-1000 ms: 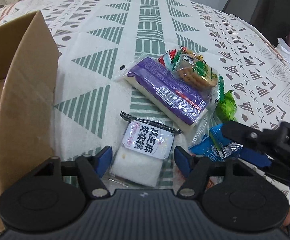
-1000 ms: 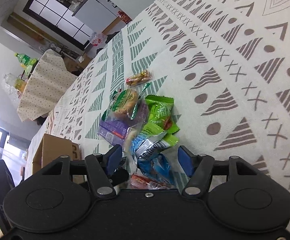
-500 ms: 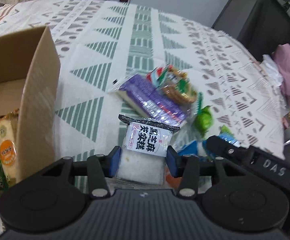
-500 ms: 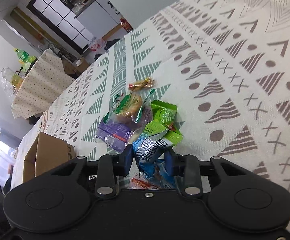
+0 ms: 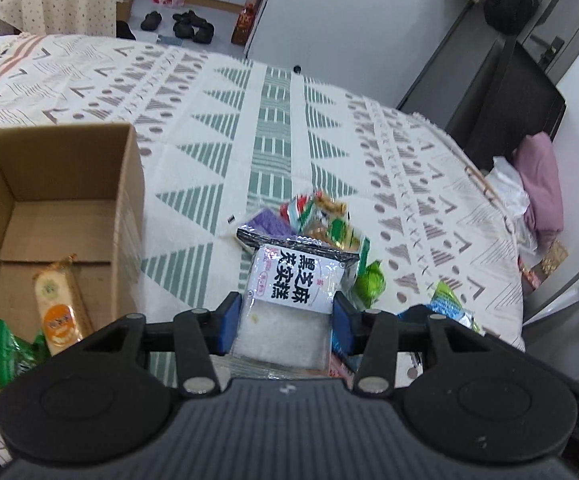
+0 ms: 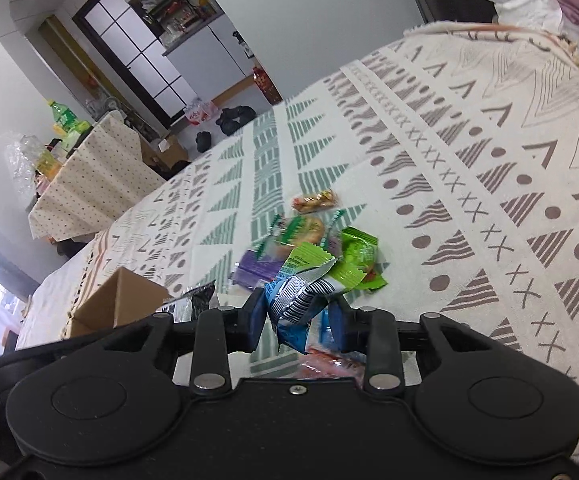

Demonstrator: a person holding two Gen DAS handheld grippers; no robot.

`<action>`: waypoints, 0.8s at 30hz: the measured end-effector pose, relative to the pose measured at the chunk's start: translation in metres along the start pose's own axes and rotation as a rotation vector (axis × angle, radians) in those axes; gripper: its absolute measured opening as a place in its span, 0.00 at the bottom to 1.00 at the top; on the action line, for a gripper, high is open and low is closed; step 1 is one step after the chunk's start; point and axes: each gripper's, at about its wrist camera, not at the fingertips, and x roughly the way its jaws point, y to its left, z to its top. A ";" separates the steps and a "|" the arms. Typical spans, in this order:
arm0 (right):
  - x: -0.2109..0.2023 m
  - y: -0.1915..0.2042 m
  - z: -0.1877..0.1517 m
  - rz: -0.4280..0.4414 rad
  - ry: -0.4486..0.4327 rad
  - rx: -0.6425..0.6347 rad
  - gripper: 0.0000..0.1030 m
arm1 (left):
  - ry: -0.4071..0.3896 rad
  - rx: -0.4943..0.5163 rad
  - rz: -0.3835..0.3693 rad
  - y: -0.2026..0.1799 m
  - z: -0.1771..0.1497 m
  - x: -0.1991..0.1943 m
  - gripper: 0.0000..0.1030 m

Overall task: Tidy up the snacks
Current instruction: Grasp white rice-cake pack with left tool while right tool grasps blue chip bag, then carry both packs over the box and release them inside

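My left gripper (image 5: 286,322) is shut on a white snack pack with a black label (image 5: 289,300) and holds it above the tablecloth. An open cardboard box (image 5: 55,208) stands to its left, with an orange-labelled pack (image 5: 59,312) and a green pack (image 5: 13,354) inside. My right gripper (image 6: 296,322) is shut on a blue and green foil pack (image 6: 303,288), lifted off the cloth. The rest of the snack pile lies beyond: a purple pack (image 6: 255,268), a green pack (image 6: 355,258), a biscuit pack (image 6: 303,230) and a small orange snack (image 6: 315,200).
The patterned tablecloth (image 5: 209,120) covers the table. A dark cabinet (image 5: 489,92) and pink cloth (image 5: 539,184) stand past the right edge. The box also shows in the right wrist view (image 6: 119,300). Another cloth-covered table (image 6: 89,176) stands far behind.
Both grippers closed on their packs and lifted them off the table. The left gripper rose, so the inside of the box came into view.
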 end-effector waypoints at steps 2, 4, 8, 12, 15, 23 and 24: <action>-0.005 0.007 0.001 0.000 -0.008 -0.010 0.32 | -0.015 -0.004 -0.001 0.002 0.003 -0.006 0.46; -0.009 0.014 0.001 0.001 -0.016 -0.023 0.32 | -0.027 -0.010 -0.006 0.003 0.005 -0.012 0.46; -0.014 0.028 0.001 0.007 -0.023 -0.045 0.32 | -0.046 -0.023 -0.014 0.008 0.010 -0.021 0.46; -0.016 0.041 0.001 0.010 -0.028 -0.061 0.32 | -0.074 -0.044 -0.016 0.017 0.016 -0.032 0.46; -0.019 0.051 0.001 0.014 -0.035 -0.075 0.32 | -0.091 -0.067 -0.005 0.027 0.019 -0.038 0.46; -0.015 0.079 0.003 0.020 -0.042 -0.111 0.32 | -0.107 -0.157 0.012 0.064 0.027 -0.048 0.46; -0.013 0.083 0.003 0.022 -0.040 -0.116 0.32 | -0.112 -0.165 0.014 0.067 0.029 -0.049 0.46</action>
